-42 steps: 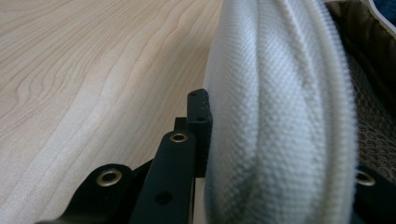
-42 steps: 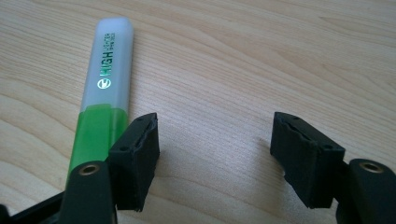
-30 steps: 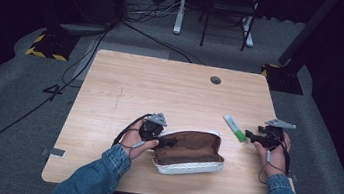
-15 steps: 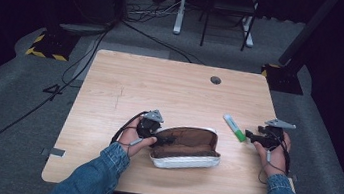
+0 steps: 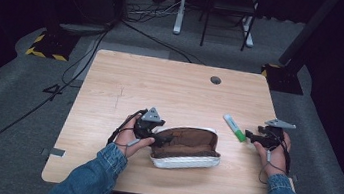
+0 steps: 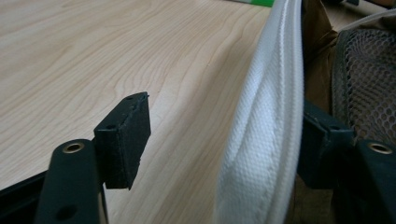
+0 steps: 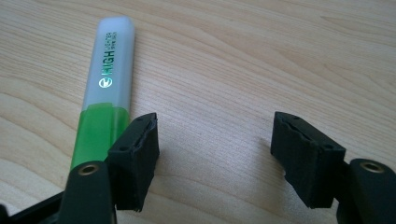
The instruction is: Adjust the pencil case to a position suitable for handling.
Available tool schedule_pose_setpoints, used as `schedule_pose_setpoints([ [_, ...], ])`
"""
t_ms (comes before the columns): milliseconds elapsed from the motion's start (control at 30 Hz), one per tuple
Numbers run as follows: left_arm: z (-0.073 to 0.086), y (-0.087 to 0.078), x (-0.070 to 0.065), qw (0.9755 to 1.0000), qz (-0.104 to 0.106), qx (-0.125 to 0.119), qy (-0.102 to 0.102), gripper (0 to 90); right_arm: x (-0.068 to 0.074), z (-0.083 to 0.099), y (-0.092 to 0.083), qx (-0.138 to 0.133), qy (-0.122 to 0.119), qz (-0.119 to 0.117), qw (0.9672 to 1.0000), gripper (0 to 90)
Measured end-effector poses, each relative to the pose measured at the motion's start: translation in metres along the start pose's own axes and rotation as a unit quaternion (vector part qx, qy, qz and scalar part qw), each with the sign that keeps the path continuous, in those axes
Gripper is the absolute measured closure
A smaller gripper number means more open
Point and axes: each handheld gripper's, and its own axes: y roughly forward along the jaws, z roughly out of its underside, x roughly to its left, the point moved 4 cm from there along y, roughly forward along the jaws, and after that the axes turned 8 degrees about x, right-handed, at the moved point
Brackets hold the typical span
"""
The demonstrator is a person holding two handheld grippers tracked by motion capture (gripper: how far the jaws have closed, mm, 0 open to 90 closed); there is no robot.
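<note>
Brown fabric lines the open, white-edged pencil case [image 5: 186, 148], which lies on the pale wooden desk [image 5: 171, 89] toward its 6 o'clock edge, long side running across. At the case's 9 o'clock end sits the left tool [image 5: 160, 140], held in the person's left hand [image 5: 130, 137]. Its jaws have just been opening and now stand apart; in the left gripper view the white woven rim [image 6: 266, 140] of the case rises between them, close against the jaw on the mesh-pocket side and clear of the other jaw's pad. Off the case's 2 o'clock corner lies a green highlighter with a frosted white cap [image 5: 234, 127], flat on the desk. The right tool [image 5: 250, 136] rests just at the pen's 4 o'clock side, jaws spread wide over bare wood, and in the right gripper view the highlighter [image 7: 106, 98] lies outside them, beside one pad.
</note>
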Motion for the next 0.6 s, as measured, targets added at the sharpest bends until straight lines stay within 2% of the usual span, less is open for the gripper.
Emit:
schedule_pose_setpoints([
  [100,0.0,-0.004,0.0,1.0,-0.006,-0.006,0.0,26.1,0.0,0.0,0.0,0.001,-0.001,-0.001,1.0,32.4],
  [267,0.003,-0.021,-0.001,0.9996,-0.021,-0.02,0.005,24.9,0.0,0.001,-0.001,0.0,-0.002,-0.002,1.0,32.1],
  [467,0.013,-0.041,-0.002,0.999,-0.037,-0.026,0.001,24.4,0.001,0.002,-0.002,0.0,-0.003,-0.001,1.0,32.2],
  [600,0.022,-0.055,0.0,0.9981,-0.054,-0.028,-0.003,24.0,0.002,0.003,-0.005,0.01,0.009,0.003,0.9999,32.3],
])
